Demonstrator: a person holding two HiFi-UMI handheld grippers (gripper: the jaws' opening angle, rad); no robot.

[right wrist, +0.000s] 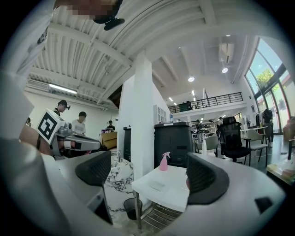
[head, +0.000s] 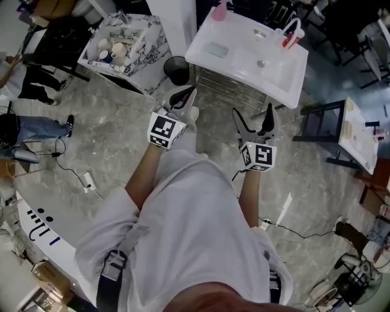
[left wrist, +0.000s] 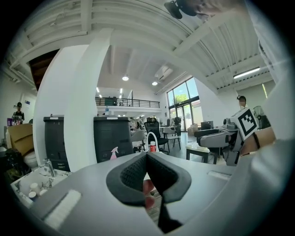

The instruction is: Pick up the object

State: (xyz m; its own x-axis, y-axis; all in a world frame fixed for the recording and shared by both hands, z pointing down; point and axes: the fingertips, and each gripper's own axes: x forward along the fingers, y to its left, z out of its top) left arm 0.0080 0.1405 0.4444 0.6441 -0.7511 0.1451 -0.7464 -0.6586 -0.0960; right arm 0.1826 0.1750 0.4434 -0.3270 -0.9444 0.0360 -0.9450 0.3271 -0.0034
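1. Head view: your left gripper (head: 186, 95) and right gripper (head: 252, 117) hang short of the white table (head: 244, 64). The pink spray bottle (head: 219, 12) stands at its far edge, well apart from both.
2. Left gripper view: your jaws are pressed together, with the bottle (left wrist: 113, 153) far off to their left.
3. Right gripper view: your jaws stand wide apart, and the bottle (right wrist: 163, 162) shows between them, well ahead on the table

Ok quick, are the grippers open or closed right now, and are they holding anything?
Left gripper: closed, with nothing held in it.
Right gripper: open, with nothing in it.
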